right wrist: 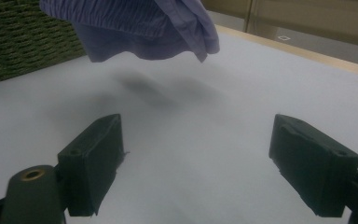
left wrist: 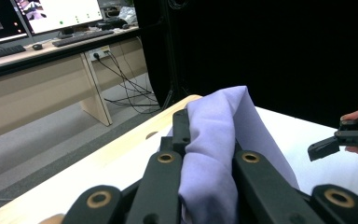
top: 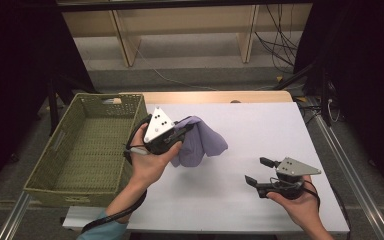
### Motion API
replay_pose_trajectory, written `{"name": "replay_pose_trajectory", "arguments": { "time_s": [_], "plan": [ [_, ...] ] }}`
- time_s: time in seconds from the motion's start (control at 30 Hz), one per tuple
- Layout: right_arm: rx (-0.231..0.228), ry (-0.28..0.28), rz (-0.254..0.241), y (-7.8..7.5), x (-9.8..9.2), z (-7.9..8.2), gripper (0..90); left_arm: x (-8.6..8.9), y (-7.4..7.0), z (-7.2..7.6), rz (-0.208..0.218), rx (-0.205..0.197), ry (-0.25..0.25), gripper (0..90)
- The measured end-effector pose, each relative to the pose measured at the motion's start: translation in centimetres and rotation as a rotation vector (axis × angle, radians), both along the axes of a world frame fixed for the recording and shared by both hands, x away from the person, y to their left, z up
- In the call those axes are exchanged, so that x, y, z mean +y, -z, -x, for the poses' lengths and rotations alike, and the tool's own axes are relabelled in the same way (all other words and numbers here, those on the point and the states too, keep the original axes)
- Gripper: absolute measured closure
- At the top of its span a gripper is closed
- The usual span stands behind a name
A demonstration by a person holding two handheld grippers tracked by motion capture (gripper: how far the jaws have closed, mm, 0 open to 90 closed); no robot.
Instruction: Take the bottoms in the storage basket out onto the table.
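Purple cloth [top: 200, 141] lifted off desk [top: 260, 130], just right of wicker basket [top: 82, 150], pinched in left gripper [top: 187, 126]; basket empty, drop pending. Left gripper view: jaws clamped on cloth [left wrist: 214, 154]. Right gripper view: right gripper [right wrist: 198, 165] jaws wide apart, holding nothing, cloth [right wrist: 135, 28] beyond, nr basket.

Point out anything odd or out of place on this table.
Nothing stands out. The left gripper holds the purple cloth bunched and hanging off the white table beside the green basket; the right gripper rests open, apart.
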State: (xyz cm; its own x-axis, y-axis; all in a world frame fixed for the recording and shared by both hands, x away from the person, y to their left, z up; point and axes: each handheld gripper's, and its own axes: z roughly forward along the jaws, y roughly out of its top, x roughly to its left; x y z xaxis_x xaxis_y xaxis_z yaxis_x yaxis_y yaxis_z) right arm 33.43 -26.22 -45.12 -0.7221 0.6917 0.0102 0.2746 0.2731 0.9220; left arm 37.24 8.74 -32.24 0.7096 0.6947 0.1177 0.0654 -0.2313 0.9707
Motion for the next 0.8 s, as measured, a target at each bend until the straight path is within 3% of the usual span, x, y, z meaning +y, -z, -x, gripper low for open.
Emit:
{"name": "replay_pose_trajectory", "arguments": {
  "time_s": [0.8],
  "plan": [
    [-0.003,0.002,0.003,0.0,-0.1,0.0,18.7,-1.6,1.5,-0.6,-0.018,0.034,0.026,84.4]
  ]
}}
